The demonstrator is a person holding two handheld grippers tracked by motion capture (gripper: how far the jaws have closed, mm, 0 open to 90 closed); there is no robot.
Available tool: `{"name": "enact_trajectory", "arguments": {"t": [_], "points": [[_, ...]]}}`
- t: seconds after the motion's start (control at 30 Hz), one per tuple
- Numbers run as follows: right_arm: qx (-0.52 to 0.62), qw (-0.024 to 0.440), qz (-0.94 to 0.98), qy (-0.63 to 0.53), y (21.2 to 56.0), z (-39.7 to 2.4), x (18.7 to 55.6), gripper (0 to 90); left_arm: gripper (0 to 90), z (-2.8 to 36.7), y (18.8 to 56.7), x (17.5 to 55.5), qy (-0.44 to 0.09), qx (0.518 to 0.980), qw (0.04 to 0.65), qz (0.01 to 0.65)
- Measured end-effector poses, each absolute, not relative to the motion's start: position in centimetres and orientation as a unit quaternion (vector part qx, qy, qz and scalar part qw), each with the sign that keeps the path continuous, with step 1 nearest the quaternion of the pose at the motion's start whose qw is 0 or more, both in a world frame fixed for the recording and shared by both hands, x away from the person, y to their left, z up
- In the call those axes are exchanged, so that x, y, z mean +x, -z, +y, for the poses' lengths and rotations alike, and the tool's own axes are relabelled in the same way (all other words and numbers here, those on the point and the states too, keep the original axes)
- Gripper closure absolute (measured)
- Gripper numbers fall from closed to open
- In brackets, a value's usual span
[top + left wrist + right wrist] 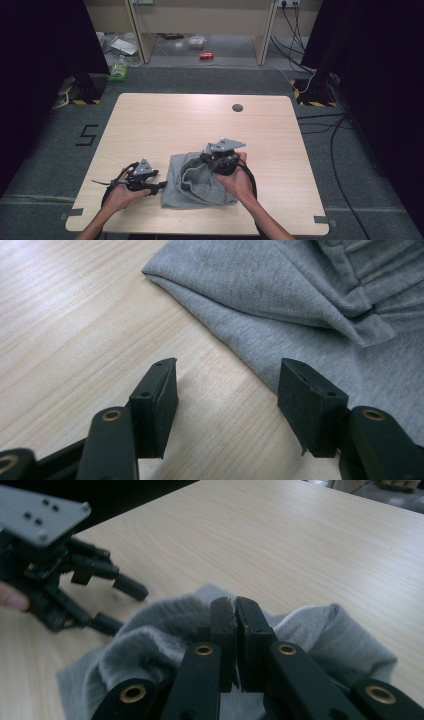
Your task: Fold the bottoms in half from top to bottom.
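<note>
A soft grey fleece garment [200, 182], crumpled and partly folded, lies on the pale wooden table [165, 120] between the two tongs. The right gripper [216, 161], black with a grey three-cornered plate on top, sits over the garment's far right part, held by the person's right hand [237, 180]. In the right gripper view its jaws stand pressed together at the tips, with the grey cloth [320, 630] bunched up around and just behind them; a thin fold seems caught between the pads, though the pinched part is too small to see clearly. The cloth rises in humps on both sides of these jaws.

The left gripper [161, 186], held low in the left hand [122, 192], rests just beside the garment's left edge. In the left gripper view [227, 405] its jaws stand apart with bare table between them; the outer pad [307, 405] lies right at the hem of the grey fabric [280, 305], which stretches away ahead of the tongs to the right, and whether it touches the hem I cannot tell. The other pad [157, 405] is over bare wood.
</note>
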State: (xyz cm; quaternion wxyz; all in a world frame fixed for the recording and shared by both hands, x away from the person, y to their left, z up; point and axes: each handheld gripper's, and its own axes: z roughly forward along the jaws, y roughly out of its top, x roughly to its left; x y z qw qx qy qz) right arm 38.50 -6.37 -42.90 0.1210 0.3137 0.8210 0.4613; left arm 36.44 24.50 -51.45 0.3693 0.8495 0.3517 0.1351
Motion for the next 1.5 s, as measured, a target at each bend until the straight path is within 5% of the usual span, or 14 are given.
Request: {"name": "enact_trajectory", "arguments": {"t": [0.27,0.8,1.0,1.3,1.4,1.5], "points": [[0.315,0.132,0.814,-0.471,43.9,-9.9,33.5,87.7,40.4,24.5,51.4,36.5,-0.135,0.849,0.369,0.352],[0.345,0.117,0.819,-0.444,48.2,-12.2,29.4,89.5,40.4,24.5,51.4,36.5,-0.135,0.850,0.369,0.351],[0.344,0.149,0.800,-0.469,45.9,-12.5,30.3,78.5,40.4,24.5,51.4,36.5,-0.135,0.850,0.369,0.352],[0.326,0.132,0.825,-0.442,46.3,-9.4,31.7,58.0,40.4,24.5,51.5,36.5,-0.135,0.850,0.370,0.350],[0.318,0.147,0.840,-0.414,47.1,-8.8,32.2,63.5,40.4,24.5,51.5,36.5,-0.134,0.849,0.371,0.351],[0.299,0.158,0.848,-0.408,47.3,-9.0,32.5,84.1,40.5,24.7,51.3,36.7,-0.121,0.847,0.371,0.360]]}}
